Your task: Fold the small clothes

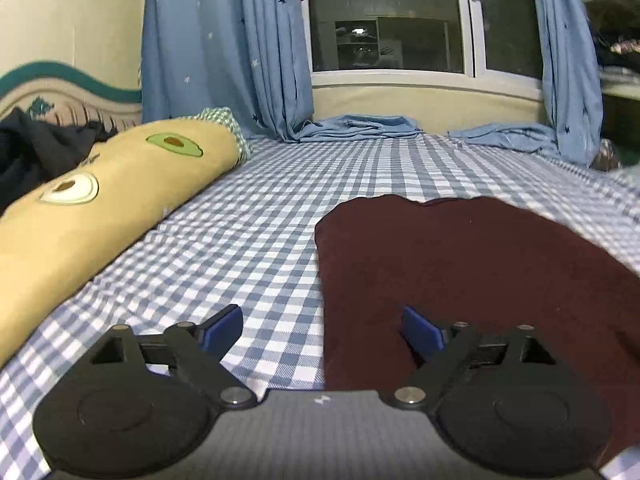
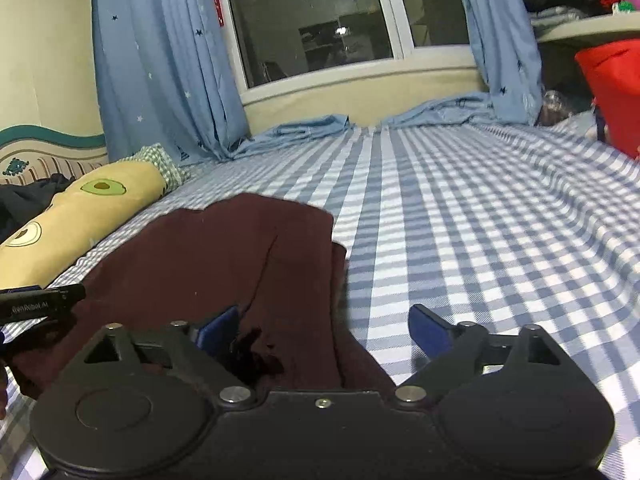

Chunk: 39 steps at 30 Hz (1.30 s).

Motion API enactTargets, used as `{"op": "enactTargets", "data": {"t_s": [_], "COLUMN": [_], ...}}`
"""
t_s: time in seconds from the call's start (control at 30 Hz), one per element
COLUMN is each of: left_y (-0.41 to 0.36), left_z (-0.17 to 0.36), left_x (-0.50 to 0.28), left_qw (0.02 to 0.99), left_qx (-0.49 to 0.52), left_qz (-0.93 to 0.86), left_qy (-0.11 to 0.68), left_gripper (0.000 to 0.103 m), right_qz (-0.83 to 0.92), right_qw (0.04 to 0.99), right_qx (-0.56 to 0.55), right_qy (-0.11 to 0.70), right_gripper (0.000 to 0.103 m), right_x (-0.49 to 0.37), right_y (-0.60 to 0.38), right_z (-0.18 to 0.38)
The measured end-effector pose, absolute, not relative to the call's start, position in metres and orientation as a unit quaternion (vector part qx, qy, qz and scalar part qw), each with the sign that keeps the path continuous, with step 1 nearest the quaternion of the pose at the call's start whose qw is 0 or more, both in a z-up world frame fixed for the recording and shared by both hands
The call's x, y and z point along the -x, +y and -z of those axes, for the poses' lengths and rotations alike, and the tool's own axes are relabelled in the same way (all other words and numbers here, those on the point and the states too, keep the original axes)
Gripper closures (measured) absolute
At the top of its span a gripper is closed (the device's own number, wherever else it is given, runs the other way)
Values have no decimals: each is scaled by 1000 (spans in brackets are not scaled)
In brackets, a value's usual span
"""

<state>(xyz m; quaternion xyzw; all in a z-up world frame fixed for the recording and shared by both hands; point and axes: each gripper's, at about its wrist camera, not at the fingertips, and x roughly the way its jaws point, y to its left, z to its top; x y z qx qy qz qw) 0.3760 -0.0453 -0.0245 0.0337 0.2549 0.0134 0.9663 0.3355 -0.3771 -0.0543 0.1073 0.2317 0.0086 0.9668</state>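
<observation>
One dark maroon folded garment (image 1: 460, 280) lying flat on a bed covered by a blue-and-white checked sheet (image 1: 260, 208). Two handheld black grippers with blue pads: left gripper (image 1: 322, 330) with fingers spread wide, gripping nothing, straddling the garment's left edge; right gripper (image 2: 324, 332) likewise wide open and empty, over the garment's right edge. One long yellow bolster pillow printed with avocados (image 1: 100, 204) beside the garment, two avocados showing. Two light blue star-patterned curtains (image 1: 224, 48) flanking one dark window (image 1: 384, 16). One red container (image 2: 616, 88) at the far right. White lettering on the left gripper's body in the right view, too blurred to read.
</observation>
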Motion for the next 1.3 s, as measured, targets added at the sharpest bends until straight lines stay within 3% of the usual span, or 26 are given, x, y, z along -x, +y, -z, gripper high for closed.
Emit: {"op": "enactTargets", "data": {"t_s": [0.27, 0.63, 1.3], "left_y": [-52, -43, -16], "left_z": [-14, -63, -60], "left_x": [-325, -230, -91], "left_qw": [972, 982, 986], "left_qx": [-20, 16, 37], "left_qz": [-2, 16, 6], "left_qy": [233, 189, 163], "left_gripper": [1, 1, 1], "right_qz": [-4, -20, -19], "right_qw": [982, 995, 999], "right_qx": [-90, -62, -35], "right_qy": [166, 81, 18], "right_gripper": [1, 1, 0], "right_x": [-295, -220, -82], "right_y": [-368, -355, -323], "right_z": [16, -32, -47]}}
